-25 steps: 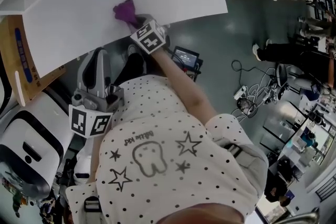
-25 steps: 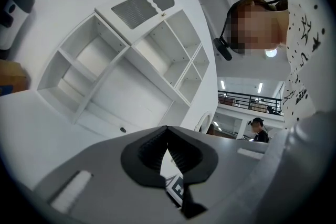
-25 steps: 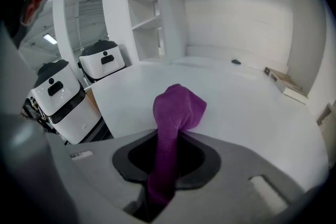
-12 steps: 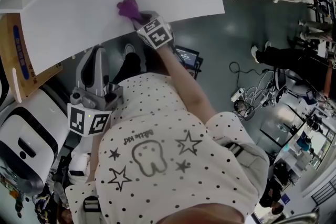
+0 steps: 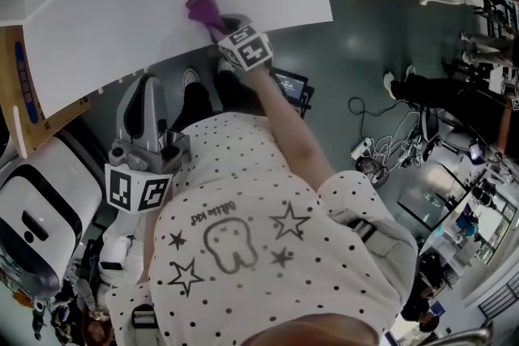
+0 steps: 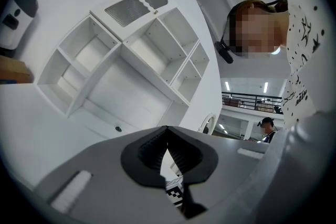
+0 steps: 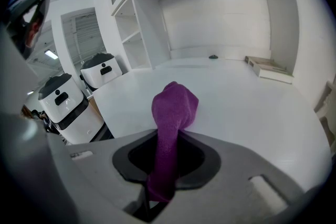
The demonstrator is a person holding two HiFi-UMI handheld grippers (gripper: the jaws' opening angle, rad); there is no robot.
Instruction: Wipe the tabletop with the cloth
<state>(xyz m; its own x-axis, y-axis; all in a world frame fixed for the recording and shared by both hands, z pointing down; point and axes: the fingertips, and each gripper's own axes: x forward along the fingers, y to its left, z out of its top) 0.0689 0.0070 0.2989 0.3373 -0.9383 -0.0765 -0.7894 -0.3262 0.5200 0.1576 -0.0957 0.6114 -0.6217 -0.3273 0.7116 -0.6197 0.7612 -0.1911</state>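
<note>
- My right gripper (image 5: 216, 25) is closed on the purple cloth (image 5: 201, 9). In the right gripper view, the cloth (image 7: 173, 113) passes between the two jaws, and its bunched end stands out in front of them.
- The bunched end of the cloth rests on the white tabletop (image 5: 122, 20), close to the table edge that is nearest to me.
- My left gripper (image 5: 151, 85) hangs low beside my body, well apart from the table. Its jaws are together at the tips and nothing is between them, so I judge it has no part in this step.
- I judge that the wiping is under way, because the cloth touches the surface.
- I see no stain, crumb or wet trace on the tabletop (image 7: 252, 107), so I cannot tell which part is already wiped.
- A wide area of the table lies beyond the cloth and to both sides. As far as I can judge, most of this surface is left to do.
- For the next strokes, I think the cloth must stay pressed flat enough and not slip out of the jaws.
</note>
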